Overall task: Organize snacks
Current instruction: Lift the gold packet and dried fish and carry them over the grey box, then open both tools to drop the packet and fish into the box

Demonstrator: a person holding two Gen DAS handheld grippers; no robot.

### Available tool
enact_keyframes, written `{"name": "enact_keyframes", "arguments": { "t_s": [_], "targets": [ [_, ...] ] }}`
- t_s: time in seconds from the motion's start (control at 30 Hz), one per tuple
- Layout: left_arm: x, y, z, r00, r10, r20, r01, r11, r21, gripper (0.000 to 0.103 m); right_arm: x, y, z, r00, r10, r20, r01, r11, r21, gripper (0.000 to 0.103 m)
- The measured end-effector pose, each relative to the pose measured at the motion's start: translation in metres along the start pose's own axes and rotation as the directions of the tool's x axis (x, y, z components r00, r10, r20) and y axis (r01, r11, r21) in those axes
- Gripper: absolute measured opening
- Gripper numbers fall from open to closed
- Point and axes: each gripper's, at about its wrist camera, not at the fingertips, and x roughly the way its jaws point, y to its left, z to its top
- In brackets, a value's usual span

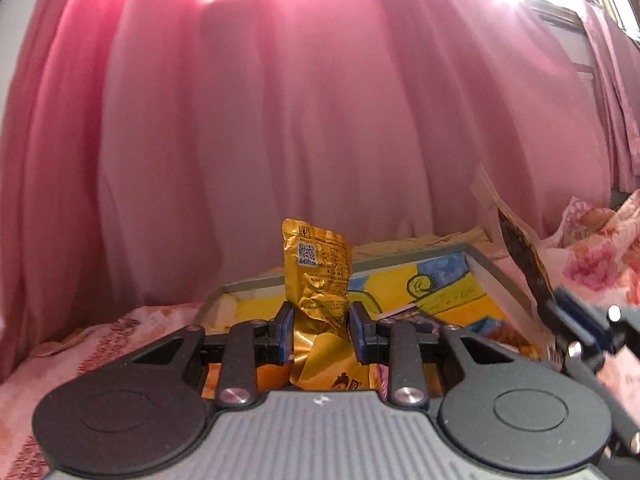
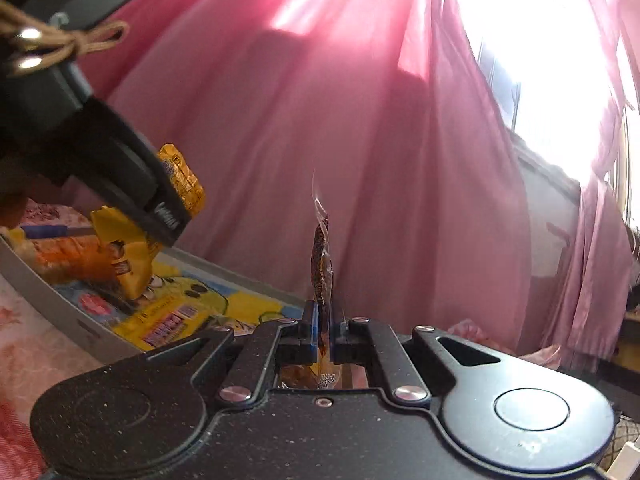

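Both sets of jaws are clamped on snacks: the left gripper [image 1: 320, 320] pinches a gold foil packet [image 1: 318, 276] at its crumpled waist, and the right gripper [image 2: 325, 330] squeezes a thin clear packet of dark food [image 2: 321, 268] edge-on between nearly closed pads.

Behind everything hangs a pink curtain [image 1: 320, 120], sunlit at the top; only the right wrist view shows the bright window [image 2: 540, 60] where the curtain parts. A flowered bedcover [image 1: 100, 344] lies underneath. On it sits a grey tray [image 1: 496, 280] with a yellow and blue cartoon picture on its floor. The right wrist view shows the tray [image 2: 80, 320] from the side, with orange and yellow packets [image 2: 68, 260] piled at its far left end, which the left wrist view mostly hides behind its own fingers.

The gold packet stands upright above the tray, its printed back and QR code facing the left camera. From the right camera, the left gripper [image 2: 168, 216] appears overhead at the left, the gold foil packet [image 2: 182, 178] poking out past it. The clear packet is held up beside the tray's right rim, seen in the left view as a tilted dark strip [image 1: 520, 248].
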Motion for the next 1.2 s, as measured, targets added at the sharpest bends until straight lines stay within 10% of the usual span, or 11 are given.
{"name": "enact_keyframes", "arguments": {
  "t_s": [0.67, 0.9, 1.2],
  "targets": [
    [0.053, 0.015, -0.005, 0.984, -0.082, -0.16, 0.049, 0.979, -0.197, 0.034, 0.037, 0.001, 0.003, 0.985, 0.097, -0.142, -0.077, 0.987, 0.141, 0.009],
    [0.041, 0.027, -0.006, 0.986, -0.068, -0.154, 0.03, 0.971, -0.236, 0.08, 0.035, -0.006, 0.008, 0.98, 0.128, -0.151, -0.095, 0.974, 0.206, 0.03],
    [0.016, 0.044, 0.001, 0.993, -0.047, -0.107, 0.015, 0.958, -0.285, 0.099, 0.021, -0.02, 0.018, 0.986, 0.108, -0.126, -0.073, 0.963, 0.26, 0.063]
  ]
}}
